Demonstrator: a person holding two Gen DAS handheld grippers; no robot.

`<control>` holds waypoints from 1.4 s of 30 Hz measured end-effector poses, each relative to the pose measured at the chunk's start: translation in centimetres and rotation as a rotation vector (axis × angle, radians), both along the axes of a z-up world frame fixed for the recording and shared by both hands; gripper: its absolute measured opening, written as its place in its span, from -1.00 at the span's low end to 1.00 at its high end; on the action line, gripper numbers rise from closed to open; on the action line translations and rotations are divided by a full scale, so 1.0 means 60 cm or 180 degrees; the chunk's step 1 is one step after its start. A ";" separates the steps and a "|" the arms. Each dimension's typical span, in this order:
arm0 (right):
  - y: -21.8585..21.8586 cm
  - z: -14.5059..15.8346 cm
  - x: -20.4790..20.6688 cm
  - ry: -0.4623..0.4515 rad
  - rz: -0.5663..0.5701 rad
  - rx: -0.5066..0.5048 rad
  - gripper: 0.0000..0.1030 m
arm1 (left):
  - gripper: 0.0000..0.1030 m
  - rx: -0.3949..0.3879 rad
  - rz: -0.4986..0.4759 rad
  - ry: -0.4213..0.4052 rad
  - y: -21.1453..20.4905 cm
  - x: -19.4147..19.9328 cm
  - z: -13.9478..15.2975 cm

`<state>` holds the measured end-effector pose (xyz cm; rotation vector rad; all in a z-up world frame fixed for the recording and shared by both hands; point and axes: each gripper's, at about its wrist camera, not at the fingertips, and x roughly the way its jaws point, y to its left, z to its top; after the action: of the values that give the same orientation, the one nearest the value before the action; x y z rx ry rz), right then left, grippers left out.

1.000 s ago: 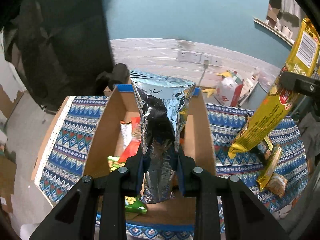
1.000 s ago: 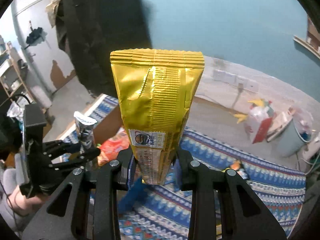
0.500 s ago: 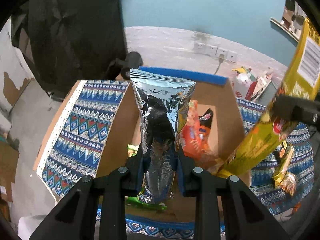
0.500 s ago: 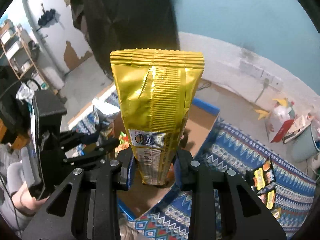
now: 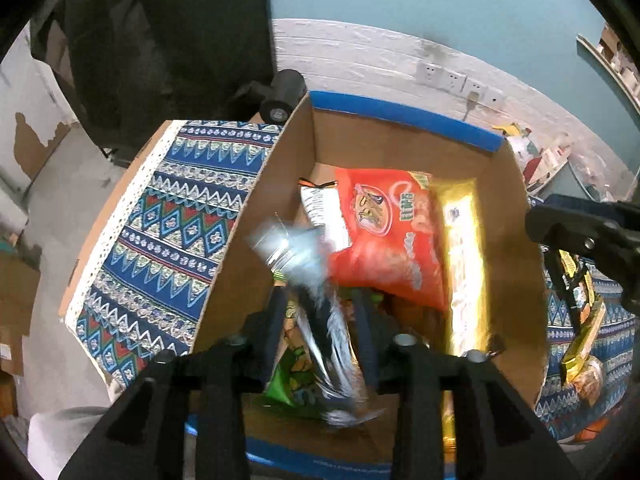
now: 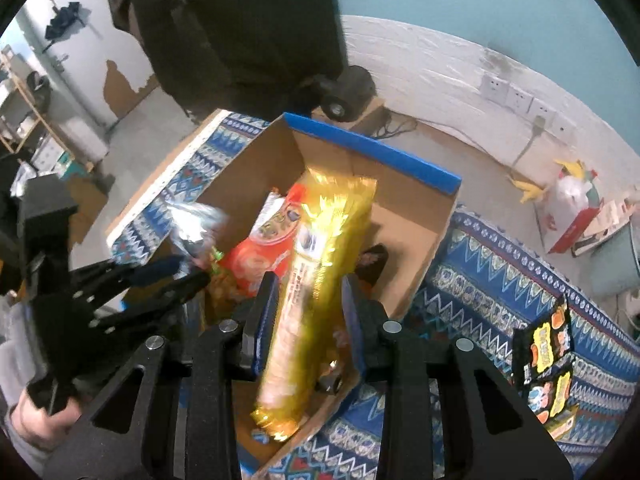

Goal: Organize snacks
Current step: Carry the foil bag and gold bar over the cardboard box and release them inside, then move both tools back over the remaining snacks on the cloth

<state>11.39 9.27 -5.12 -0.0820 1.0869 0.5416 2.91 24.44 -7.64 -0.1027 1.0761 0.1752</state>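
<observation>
Silver bag [image 5: 316, 312] is seen blurred between parted left gripper [image 5: 318, 320] jaws, gold pack [image 6: 316, 292] between parted right gripper [image 6: 306, 312] jaws, above box [image 6: 416, 248].

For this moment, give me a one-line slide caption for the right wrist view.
Right tongs open, gold snack pack dropping into the cardboard box beside an orange bag.

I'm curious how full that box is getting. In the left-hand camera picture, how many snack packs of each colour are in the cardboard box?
Silver pack: 1
Gold pack: 1
Orange-red pack: 1
Green pack: 1
White pack: 1
Total: 5 seen inside the cardboard box; more may be hidden underneath.
</observation>
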 end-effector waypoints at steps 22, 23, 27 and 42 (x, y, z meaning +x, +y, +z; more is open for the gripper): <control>-0.092 0.010 -0.018 -0.0149 -0.0400 -0.0211 0.56 | 0.57 0.0125 -0.0337 -0.0207 -0.099 -0.010 0.061; -0.100 0.009 -0.021 -0.0144 -0.0415 -0.0215 0.56 | 0.57 0.0126 -0.0365 -0.0205 -0.105 -0.010 0.062; -0.141 0.006 -0.031 -0.0127 -0.0486 -0.0259 0.56 | 0.57 0.0145 -0.0552 -0.0195 -0.143 -0.011 0.062; -0.311 -0.041 -0.094 0.0082 -0.0658 -0.0572 0.56 | 0.57 0.0187 -0.1217 -0.0060 -0.286 -0.023 0.043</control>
<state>5.77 -9.38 -7.60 -0.1182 1.1524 0.2595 1.51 7.30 -5.07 0.1542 1.0511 -0.1385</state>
